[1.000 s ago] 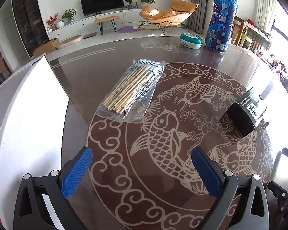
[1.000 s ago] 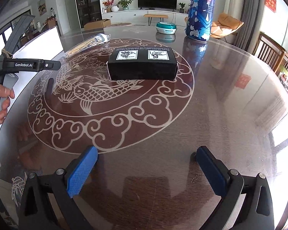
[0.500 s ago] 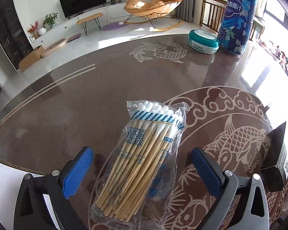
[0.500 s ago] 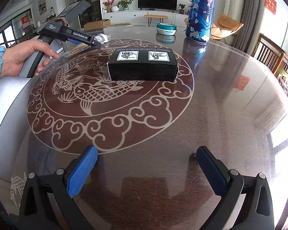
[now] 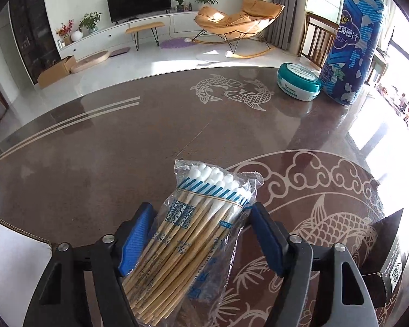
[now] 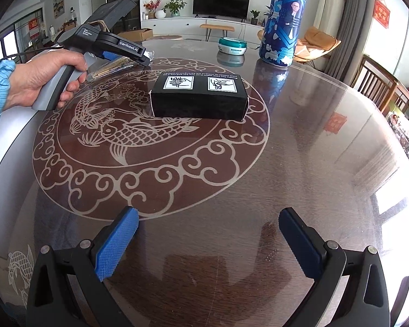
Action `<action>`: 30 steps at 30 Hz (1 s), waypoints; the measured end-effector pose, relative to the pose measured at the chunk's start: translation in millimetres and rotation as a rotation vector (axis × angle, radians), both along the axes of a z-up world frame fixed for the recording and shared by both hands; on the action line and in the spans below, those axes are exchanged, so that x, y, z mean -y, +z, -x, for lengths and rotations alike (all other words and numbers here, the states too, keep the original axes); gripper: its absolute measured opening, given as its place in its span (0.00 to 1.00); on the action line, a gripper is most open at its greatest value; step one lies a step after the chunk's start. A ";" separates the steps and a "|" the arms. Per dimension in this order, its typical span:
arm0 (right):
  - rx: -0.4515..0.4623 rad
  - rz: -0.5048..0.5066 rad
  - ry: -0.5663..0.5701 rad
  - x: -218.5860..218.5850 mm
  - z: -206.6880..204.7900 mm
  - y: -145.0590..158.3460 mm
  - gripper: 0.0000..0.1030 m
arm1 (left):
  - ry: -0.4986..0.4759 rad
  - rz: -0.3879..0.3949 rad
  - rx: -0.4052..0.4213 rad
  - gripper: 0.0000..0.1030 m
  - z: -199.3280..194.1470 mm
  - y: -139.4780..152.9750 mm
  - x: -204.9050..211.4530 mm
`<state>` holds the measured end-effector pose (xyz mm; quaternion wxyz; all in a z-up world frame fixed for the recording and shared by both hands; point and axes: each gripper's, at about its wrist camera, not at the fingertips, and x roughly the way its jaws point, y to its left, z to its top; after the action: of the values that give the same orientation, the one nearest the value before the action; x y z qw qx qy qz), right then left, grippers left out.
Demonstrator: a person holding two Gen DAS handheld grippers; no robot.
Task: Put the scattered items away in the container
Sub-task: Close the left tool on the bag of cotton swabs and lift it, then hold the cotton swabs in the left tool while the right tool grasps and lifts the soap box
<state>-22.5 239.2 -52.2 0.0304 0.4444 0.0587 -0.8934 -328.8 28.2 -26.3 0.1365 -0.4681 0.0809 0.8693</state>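
A clear bag of cotton swabs (image 5: 196, 231) with wooden sticks lies on the dark patterned table (image 5: 95, 163). My left gripper (image 5: 201, 231) straddles it. Its jaws are closing, and both blue pads (image 5: 137, 234) touch the bag's plastic sides. In the right wrist view a hand holds that left gripper (image 6: 117, 51) over the swabs (image 6: 114, 66) at the far left. A black box (image 6: 199, 103) with white labels sits mid-table, and its end shows in the left wrist view (image 5: 390, 250). My right gripper (image 6: 207, 239) hangs open over bare table, well short of the box.
A teal-lidded round jar (image 5: 298, 84) and a tall blue patterned bottle (image 5: 351, 41) stand at the table's far side. A white container wall (image 5: 13, 259) lies along the left edge of the table. Wooden chairs (image 6: 381, 92) stand to the right.
My left gripper travelled forward to the swab bag, then its jaws narrowed from wide apart onto the bag's sides. The right gripper and the black box stayed still.
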 end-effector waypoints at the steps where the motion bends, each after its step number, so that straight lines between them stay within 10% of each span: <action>1: -0.001 -0.001 0.000 0.2 -0.1 0.0 1.00 | 0.001 0.002 -0.001 0.48 -2.0 1.3 -0.6; 18: -0.003 -0.005 -0.004 -0.4 -0.4 0.1 1.00 | 0.181 -0.015 -0.035 0.40 -180.6 0.6 42.5; 23: -0.002 0.003 -0.008 -1.0 -0.9 0.1 1.00 | 0.203 0.020 -0.018 1.00 -196.5 -6.3 45.5; 30: -0.001 0.016 0.000 -1.1 -1.4 0.0 1.00 | 0.208 -0.008 -0.001 1.00 -188.1 -8.0 50.5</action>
<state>-21.0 240.3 -52.2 0.0341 0.4438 0.0517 -0.8940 -140.7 -22.4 -34.3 0.0473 -0.4730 0.0284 0.8793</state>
